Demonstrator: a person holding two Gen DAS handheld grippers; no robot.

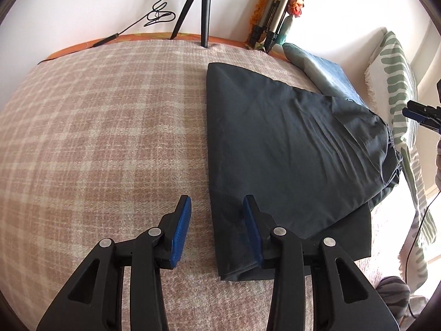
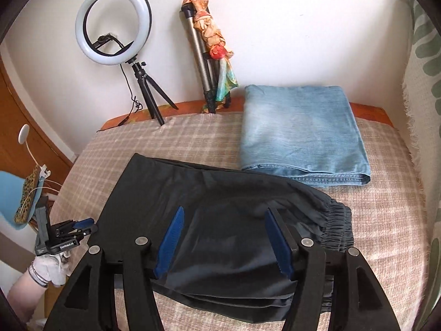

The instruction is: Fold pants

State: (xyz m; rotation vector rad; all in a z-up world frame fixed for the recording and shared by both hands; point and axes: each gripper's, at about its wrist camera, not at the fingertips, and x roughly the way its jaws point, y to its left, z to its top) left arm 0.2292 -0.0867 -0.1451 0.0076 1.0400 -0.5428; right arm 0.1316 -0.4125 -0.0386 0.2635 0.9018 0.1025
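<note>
Only legible txt: "GenRobot.AI" on left hand-held gripper [image 2: 82, 227] body.

We count two garments on the plaid bed cover [image 2: 193, 140]: one pair of dark, smooth folded pants [image 2: 220, 201] and one pair of folded light-blue denim jeans [image 2: 300, 132]. Two tripods: one small black tripod [image 2: 150, 88] bearing one white ring light [image 2: 113, 23], one silver tripod [image 2: 199, 60] wrapped in one floral scarf [image 2: 213, 41]. Two black grippers with blue pads, the left gripper [image 1: 216, 212] and the right gripper [image 2: 223, 229].
</note>
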